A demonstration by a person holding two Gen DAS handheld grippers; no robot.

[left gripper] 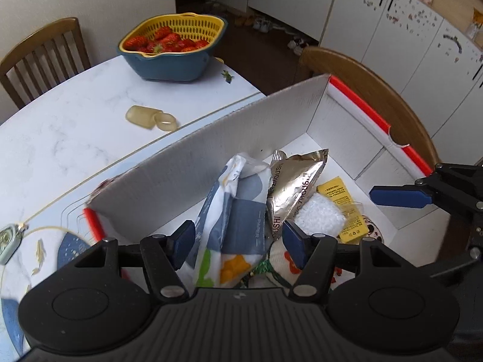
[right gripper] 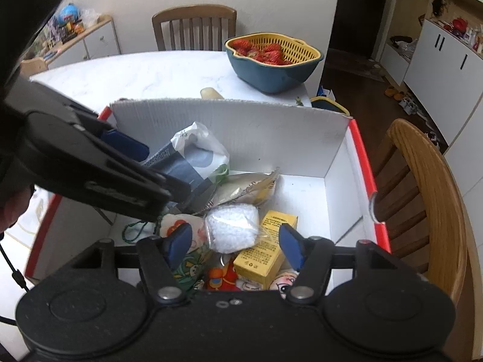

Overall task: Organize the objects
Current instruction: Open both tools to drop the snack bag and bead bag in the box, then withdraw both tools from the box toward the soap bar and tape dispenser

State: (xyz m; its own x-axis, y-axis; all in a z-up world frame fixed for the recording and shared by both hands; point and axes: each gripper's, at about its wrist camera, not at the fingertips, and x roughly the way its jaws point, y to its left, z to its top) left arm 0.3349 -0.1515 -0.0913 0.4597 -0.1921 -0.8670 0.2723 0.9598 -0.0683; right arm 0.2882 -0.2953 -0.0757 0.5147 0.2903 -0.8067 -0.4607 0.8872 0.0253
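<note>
A white cardboard box (left gripper: 265,126) with red edges stands on the table and holds several items. My left gripper (left gripper: 240,242) hangs open over a blue, white and grey tissue pack (left gripper: 238,211), which stands between its fingers without being pinched. Beside the pack lie a silver foil pouch (left gripper: 292,181), a white beaded bag (left gripper: 320,217) and a yellow carton (left gripper: 341,196). My right gripper (right gripper: 235,242) is open above the beaded bag (right gripper: 232,226) and yellow carton (right gripper: 265,253), with printed fabric pouches (right gripper: 193,259) beneath. The left gripper's body (right gripper: 90,166) crosses the right wrist view over the tissue pack (right gripper: 196,157).
A blue bowl with a yellow strainer of strawberries (left gripper: 172,48) sits at the table's far side. A translucent cap and ring (left gripper: 151,117) lie on the white marble table (left gripper: 60,126). Wooden chairs (right gripper: 422,187) stand right of the box and behind the table (right gripper: 193,27).
</note>
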